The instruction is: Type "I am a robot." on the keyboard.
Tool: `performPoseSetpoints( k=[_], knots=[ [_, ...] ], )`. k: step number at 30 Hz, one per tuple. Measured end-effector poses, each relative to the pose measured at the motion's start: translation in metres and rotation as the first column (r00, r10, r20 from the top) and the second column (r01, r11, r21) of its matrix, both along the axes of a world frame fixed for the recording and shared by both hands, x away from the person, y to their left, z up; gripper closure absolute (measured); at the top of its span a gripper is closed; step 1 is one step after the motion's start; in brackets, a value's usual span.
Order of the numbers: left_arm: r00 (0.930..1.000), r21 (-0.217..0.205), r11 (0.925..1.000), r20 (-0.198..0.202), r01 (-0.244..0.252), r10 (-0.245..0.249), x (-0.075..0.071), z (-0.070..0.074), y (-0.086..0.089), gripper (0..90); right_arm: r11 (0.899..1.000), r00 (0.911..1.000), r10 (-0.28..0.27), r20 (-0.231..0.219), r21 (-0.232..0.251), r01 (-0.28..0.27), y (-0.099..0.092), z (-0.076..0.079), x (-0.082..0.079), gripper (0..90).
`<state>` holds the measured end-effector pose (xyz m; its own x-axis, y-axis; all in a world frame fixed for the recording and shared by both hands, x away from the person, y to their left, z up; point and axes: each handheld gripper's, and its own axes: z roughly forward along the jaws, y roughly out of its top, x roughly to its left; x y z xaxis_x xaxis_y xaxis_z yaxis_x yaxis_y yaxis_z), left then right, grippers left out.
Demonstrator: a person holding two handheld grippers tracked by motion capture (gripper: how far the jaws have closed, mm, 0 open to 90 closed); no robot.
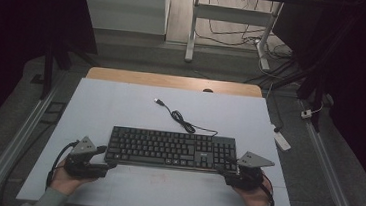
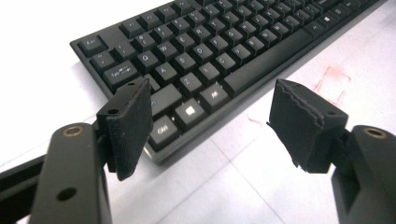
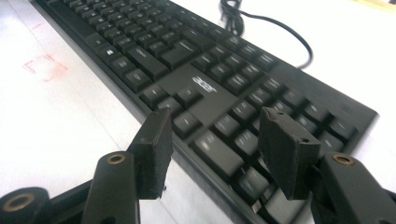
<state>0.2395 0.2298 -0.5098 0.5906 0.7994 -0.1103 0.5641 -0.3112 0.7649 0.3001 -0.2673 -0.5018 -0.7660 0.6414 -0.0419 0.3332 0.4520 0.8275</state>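
Note:
A black keyboard (image 1: 172, 149) lies lengthwise across the near half of the white board, and its cable (image 1: 182, 120) curls back to a loose USB plug (image 1: 159, 101). My left gripper (image 1: 109, 165) rests at the keyboard's front left corner. In the left gripper view the gripper (image 2: 212, 128) is open, with its jaws astride that corner of the keyboard (image 2: 210, 42). My right gripper (image 1: 223, 171) sits at the front right corner. In the right gripper view it (image 3: 219, 151) is open too, its jaws either side of the front edge of the keyboard (image 3: 196, 84) near the number pad.
The white board (image 1: 120, 107) covers a wooden table (image 1: 173, 81), and a faint red mark (image 1: 157, 177) lies in front of the keyboard. Metal rails (image 1: 17, 138) run along both sides. A white power strip (image 1: 282, 140) lies on the floor at the right.

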Motion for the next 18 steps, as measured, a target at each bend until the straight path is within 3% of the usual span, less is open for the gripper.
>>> performPoseSetpoints(
  k=[5,18],
  knots=[
    [1.0,0.002,1.0,0.001,-0.005,0.005,-0.0009,-0.0017,0.0018,30.0,1.0,0.9999,-0.017,0.0,0.002,0.017,-0.0111,-0.0013,-0.0011,45.1],
    [1.0,0.006,1.0,0.003,0.003,-0.003,0.0008,-0.0016,0.0,29.9,1.0,1.0,0.008,0.001,-0.01,-0.008,-0.0053,-0.003,-0.0004,45.1]
  ],
)
